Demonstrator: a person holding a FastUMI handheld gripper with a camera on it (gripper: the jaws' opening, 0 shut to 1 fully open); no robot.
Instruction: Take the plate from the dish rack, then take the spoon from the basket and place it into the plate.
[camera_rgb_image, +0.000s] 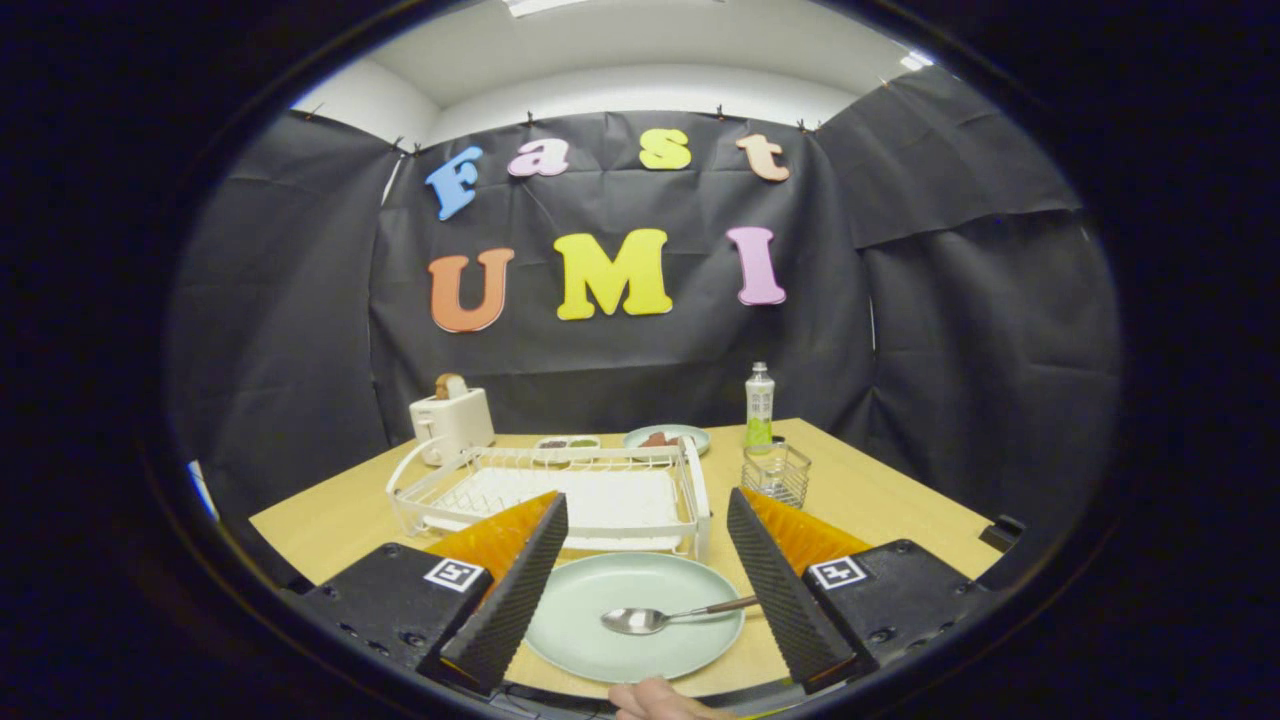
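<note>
A pale green plate (610, 620) lies on the wooden table between my two fingers, just in front of the white dish rack (560, 490). A metal spoon (660, 618) with a brown handle rests in the plate, bowl toward the middle and handle pointing to the right finger. My gripper (645, 535) is open, its fingers spread on either side of the plate and touching nothing. Beyond the right finger stands a small wire basket (776, 472).
A white toaster (452, 422) with bread in it stands at the back left. A small dish (567, 443), a second green plate (667, 438) with food and a bottle (759, 405) stand behind the rack. A fingertip (655, 697) of a person shows close below the plate.
</note>
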